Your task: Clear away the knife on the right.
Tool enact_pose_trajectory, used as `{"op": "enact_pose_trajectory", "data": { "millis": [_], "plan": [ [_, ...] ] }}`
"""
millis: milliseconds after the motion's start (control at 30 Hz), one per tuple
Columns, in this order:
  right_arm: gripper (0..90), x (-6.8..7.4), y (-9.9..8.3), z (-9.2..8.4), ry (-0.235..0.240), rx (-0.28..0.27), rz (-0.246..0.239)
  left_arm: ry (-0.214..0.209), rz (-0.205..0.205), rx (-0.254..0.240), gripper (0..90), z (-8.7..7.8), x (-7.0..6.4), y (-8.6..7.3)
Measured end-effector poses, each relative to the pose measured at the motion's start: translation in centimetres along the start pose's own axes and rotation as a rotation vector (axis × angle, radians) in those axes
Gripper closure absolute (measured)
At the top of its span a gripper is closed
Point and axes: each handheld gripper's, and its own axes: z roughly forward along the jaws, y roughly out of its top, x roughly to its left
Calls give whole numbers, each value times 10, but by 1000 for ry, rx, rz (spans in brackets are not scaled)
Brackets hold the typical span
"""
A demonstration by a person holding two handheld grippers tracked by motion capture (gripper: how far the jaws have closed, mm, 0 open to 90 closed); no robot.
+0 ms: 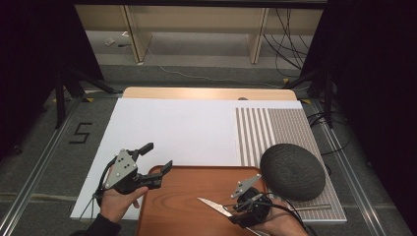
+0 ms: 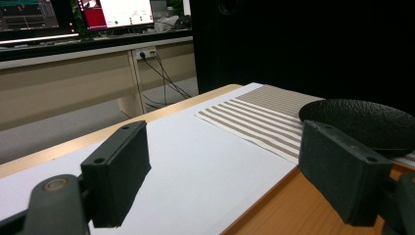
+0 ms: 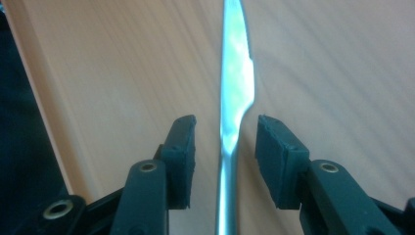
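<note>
Dark curtains closed in both sides of the room, and the tabletop before you carried a white sheet, a striped mat with a black bowl on it, and a wooden tray nearest you. Your right claw hovered low over the tray with its jaws parted on either side of the butter knife, which lay flat on the wood with its blade pointing away from the claw; a gap showed between each pad and the steel, so nothing was gripped. Your left claw was released and empty, jaws wide apart at the tray's far left corner. Judging by this, you were at the point of either setting the knife down or taking it up, and the pictures could not settle which. A pickup would have called for closing squarely on the narrow handle; a release, for lifting straight off without nudging it.
</note>
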Motion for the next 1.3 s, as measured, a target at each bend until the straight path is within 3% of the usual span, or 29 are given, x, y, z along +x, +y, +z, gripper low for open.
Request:
{"op": "enact_pose_trajectory", "data": {
  "millis": [67,200,300,533,900,1033,1300],
  "plan": [
    [647,5,3,1,5,-34,-20,0,0,1,188,0,0,0],
    [759,18,9,5,-22,-91,-120,-1,2,4,188,1,0,-1],
    [815,25,13,11,-39,-61,-151,0,2,5,188,0,0,-1],
    [898,26,14,19,-54,0,-175,0,3,5,188,1,0,-1],
    [900,26,13,30,-108,86,-195,-1,-12,-1,188,0,0,0],
    [900,20,13,30,-98,76,-173,-4,-17,0,188,1,1,-1],
    [900,15,13,29,-181,88,-186,-1,-14,-1,188,0,1,0]
  ]
}}
